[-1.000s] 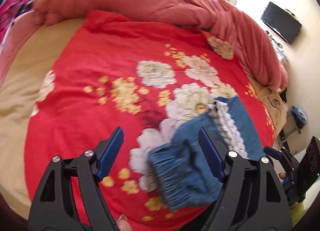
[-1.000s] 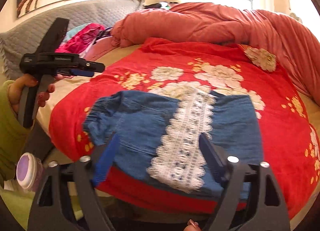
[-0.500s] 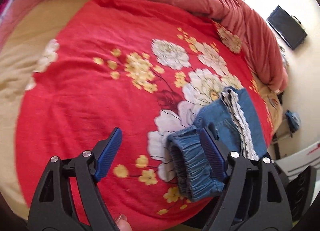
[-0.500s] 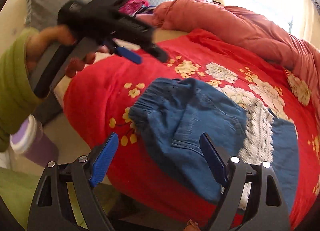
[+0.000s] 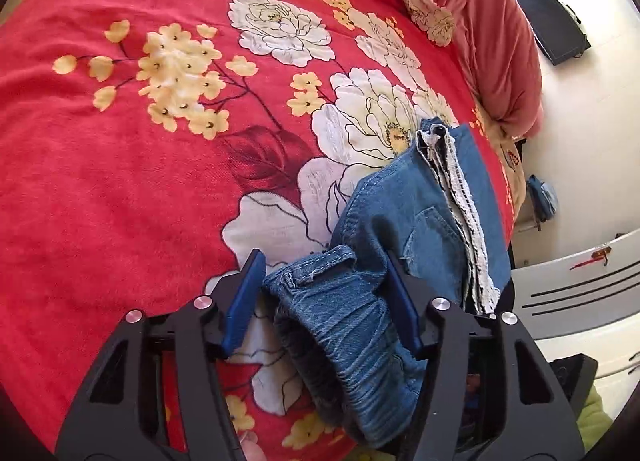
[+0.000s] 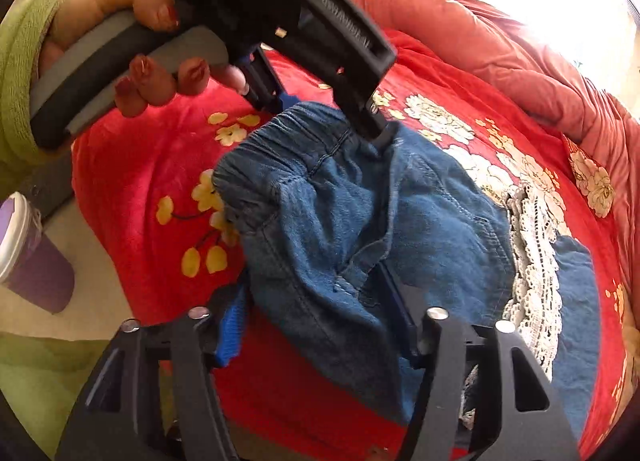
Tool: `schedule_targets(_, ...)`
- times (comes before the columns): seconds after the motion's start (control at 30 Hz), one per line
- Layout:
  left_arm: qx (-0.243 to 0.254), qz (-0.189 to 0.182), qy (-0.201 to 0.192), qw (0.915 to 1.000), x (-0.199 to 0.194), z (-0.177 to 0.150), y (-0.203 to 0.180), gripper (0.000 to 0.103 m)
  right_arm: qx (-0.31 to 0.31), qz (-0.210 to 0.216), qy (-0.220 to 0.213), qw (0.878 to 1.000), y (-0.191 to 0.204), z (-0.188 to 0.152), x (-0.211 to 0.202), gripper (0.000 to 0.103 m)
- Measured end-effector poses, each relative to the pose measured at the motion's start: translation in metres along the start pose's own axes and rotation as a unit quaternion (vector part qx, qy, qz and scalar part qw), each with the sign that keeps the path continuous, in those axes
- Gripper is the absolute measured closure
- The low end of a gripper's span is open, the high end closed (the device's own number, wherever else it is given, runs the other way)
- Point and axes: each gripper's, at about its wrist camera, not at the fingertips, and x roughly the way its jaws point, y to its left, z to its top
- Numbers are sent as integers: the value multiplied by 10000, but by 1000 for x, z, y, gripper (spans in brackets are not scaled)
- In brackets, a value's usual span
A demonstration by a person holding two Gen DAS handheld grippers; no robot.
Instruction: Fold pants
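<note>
Left wrist view. Red blanket (image 5: 120, 181) with white and yellow flowers fills the left and centre of the frame. Left gripper (image 5: 324, 301) at lower centre, pointing down at the bed. Its jaws are closing, with the gathered waistband (image 5: 340, 325) of the pants (image 5: 404, 217) between them. The right blue pad looks to touch the denim; a gap of blanket shows between the left pad and the cloth, so not clenched on it yet. The pants lie on the blanket right of centre, running from the jaws up toward the upper right, with a lace strip (image 5: 464, 197) along their right side. Pink quilt (image 5: 480, 13) bunched along the upper right edge; dark screen (image 5: 552, 21) against the wall beyond it.

Right wrist view. At the upper left a hand (image 6: 132, 49) in a green sleeve (image 6: 20, 61) grips the handle of the left gripper (image 6: 332, 117), whose fingers come down on the waistband (image 6: 288, 133) at upper centre. A purple cup (image 6: 32, 253) stands at the left edge, off the bed. Right gripper (image 6: 316, 309) at lower centre, jaws closing, with the near edge of the pants (image 6: 420, 213) between them. Denim drapes over the right finger and hides its pad; the left pad sits just beside the cloth edge, contact uncertain. Cannot tell whether the cloth is pinched. The pants spread across the centre of the frame on the blanket (image 6: 132, 181), lace strip (image 6: 532, 269) toward the right, quilt (image 6: 500, 57) across the upper right.
</note>
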Motion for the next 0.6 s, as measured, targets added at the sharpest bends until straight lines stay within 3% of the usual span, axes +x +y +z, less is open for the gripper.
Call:
schedule_targets(0.13, -50, 12, -8, 10000, -1, 3, -3, 56, 234, 180, -97, 9995, -15, -2, -4, 70)
schedule_targets(0.23, -213, -125, -75, 9997, -7, 5, -8, 56, 715, 601, -258, 9953, -34, -4, -11, 78)
schedule_targets(0.37, -162, -352, -237, 9990, -20, 11, -30, 56, 1654, 1224, -486, 9774, -66, -11, -26, 84)
schedule_targets(0.6, -20, -767, -311, 9966, -20, 42, -88, 56, 2764, 1431, -1032, 9447, -113, -27, -59, 84)
